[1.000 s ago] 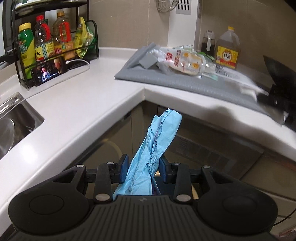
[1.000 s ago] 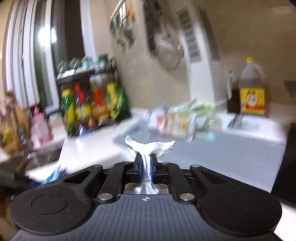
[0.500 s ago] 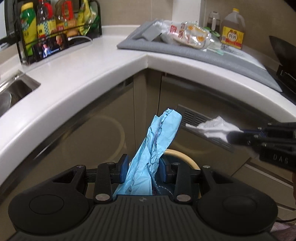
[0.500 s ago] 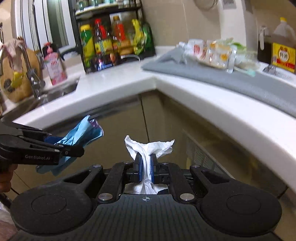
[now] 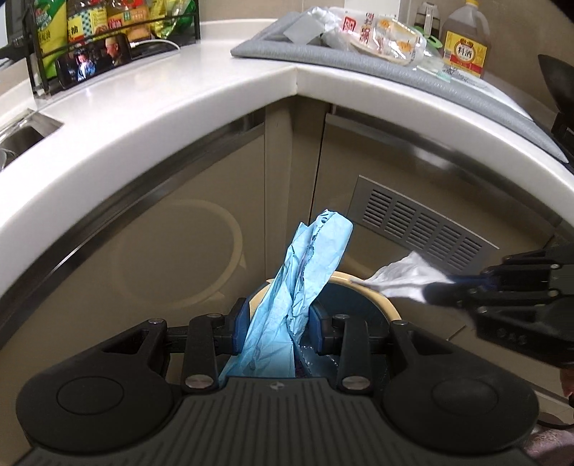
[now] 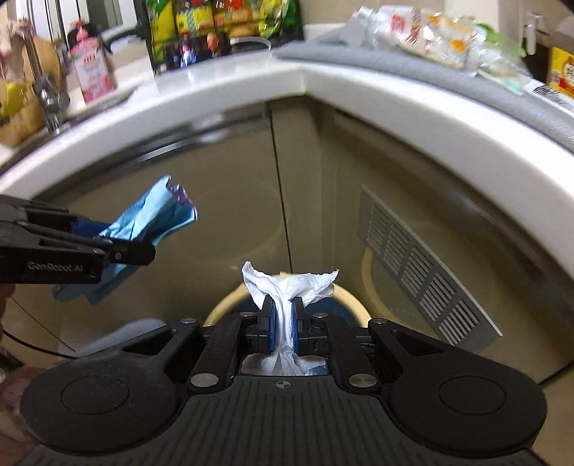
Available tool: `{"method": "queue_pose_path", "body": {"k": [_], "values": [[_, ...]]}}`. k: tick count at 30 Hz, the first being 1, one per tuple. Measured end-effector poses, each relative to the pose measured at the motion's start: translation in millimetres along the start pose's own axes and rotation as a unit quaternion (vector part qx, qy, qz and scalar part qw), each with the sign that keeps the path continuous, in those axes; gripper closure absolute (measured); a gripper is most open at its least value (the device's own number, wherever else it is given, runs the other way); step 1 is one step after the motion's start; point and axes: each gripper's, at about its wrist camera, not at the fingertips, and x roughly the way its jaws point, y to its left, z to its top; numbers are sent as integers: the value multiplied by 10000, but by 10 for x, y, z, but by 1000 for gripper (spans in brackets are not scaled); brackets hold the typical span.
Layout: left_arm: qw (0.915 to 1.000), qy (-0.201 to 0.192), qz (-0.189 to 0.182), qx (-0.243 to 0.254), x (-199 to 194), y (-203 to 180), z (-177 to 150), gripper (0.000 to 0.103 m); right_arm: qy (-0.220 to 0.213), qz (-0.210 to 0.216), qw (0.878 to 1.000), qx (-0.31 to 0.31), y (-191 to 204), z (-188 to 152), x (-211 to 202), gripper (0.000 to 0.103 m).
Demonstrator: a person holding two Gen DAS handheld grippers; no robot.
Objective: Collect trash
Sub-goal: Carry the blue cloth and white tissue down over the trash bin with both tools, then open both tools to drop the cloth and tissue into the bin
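Note:
My left gripper (image 5: 279,324) is shut on a crumpled light-blue wrapper (image 5: 305,283) that sticks up between its pads. My right gripper (image 6: 282,322) is shut on a white crumpled tissue (image 6: 287,286). Both hang in front of the cabinet corner, above a round bin (image 5: 380,304) with a cream rim and dark inside, also seen as the bin (image 6: 344,297) in the right wrist view. The right gripper (image 5: 462,286) with its tissue (image 5: 401,279) shows at the right of the left wrist view. At the left of the right wrist view, the left gripper (image 6: 122,247) carries the blue wrapper (image 6: 150,218).
A white counter (image 5: 179,100) curves around the corner above beige cabinet doors and a vent grille (image 5: 419,226). On the counter lie a grey mat (image 5: 394,68) with plastic packaging (image 5: 380,32), a yellow-labelled bottle (image 5: 464,43), a rack of bottles (image 5: 89,21), and a sink (image 5: 18,136) at left.
Both grippers have come down from counter height to the front of the cabinets. The bin has come into view below them. The right gripper has swung in beside the left.

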Motion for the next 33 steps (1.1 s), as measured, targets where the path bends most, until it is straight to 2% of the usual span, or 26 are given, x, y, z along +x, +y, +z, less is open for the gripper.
{"method": "queue_pose_path", "body": {"k": [6,14,33], "values": [[9998,175,25,25,218,-2,-51,65,419,-3,9991,-13,2,10,296,93],[9982,601,6,0,593,14,-136,65,894,-108,9959,108,-14,-33,549,93],[9923,1226,146,100,1237,-8,-242,64,1668,-430,9850,26,-52,-158,1208,93]]}}
